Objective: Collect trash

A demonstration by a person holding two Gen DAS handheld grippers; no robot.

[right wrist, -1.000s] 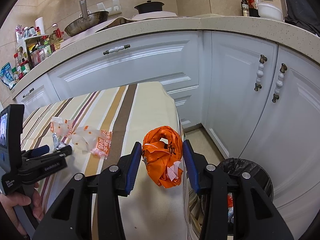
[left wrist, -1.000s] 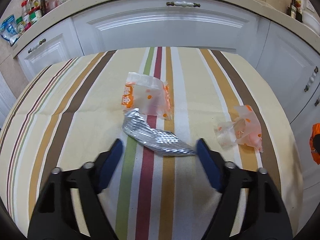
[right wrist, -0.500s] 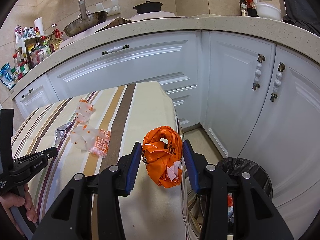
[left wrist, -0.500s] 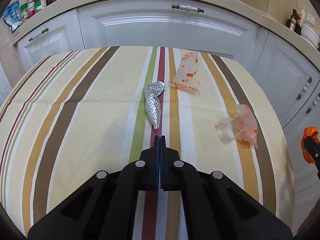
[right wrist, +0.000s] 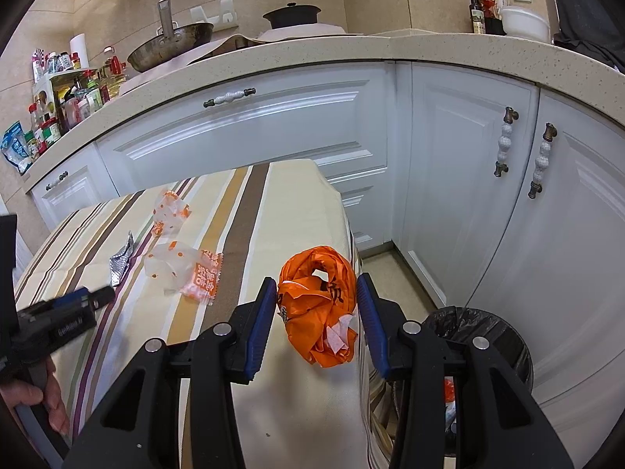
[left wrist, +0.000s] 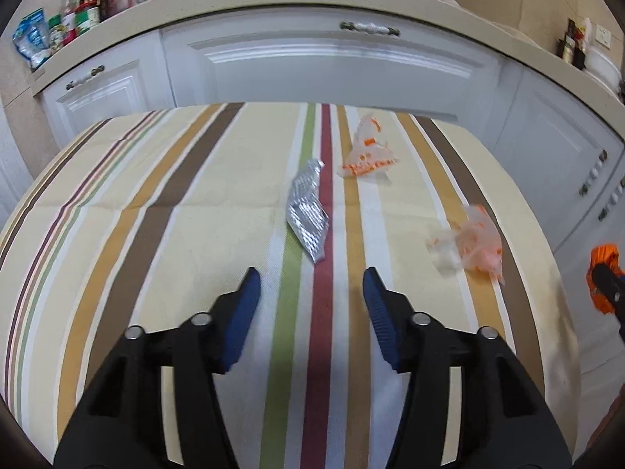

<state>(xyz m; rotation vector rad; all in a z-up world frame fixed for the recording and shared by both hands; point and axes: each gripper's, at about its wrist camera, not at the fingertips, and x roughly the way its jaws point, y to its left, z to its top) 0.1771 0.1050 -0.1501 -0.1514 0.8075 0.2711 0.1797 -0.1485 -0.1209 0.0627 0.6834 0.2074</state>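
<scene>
On the striped tablecloth (left wrist: pixel 164 211) lies a crumpled silver foil wrapper (left wrist: pixel 306 211), just ahead of my left gripper (left wrist: pixel 310 279), whose jaws are opening with nothing between them. A clear wrapper with orange print (left wrist: pixel 367 154) lies farther back. Another clear and orange wrapper (left wrist: pixel 470 240) lies at the right. My right gripper (right wrist: pixel 316 293) is shut on a bunched orange plastic bag (right wrist: pixel 318 305), held above the table's right edge. The foil wrapper (right wrist: pixel 121 258), both clear wrappers (right wrist: pixel 170 213) (right wrist: pixel 187 269) and my left gripper (right wrist: pixel 93 297) also show in the right wrist view.
A bin lined with a black bag (right wrist: pixel 480 336) stands on the floor right of the table, below the right gripper. White cabinets (left wrist: pixel 332 62) under a stone counter close in the far and right sides. Bottles and jars (right wrist: pixel 66 93) crowd the counter's left end. A hand (right wrist: pixel 35 398) holds the left gripper.
The left gripper closed empty, pulling back from the foil wrapper, then reopened. The foil and the far clear wrapper ended up shifted on the cloth. The right gripper kept still with the orange bag.
</scene>
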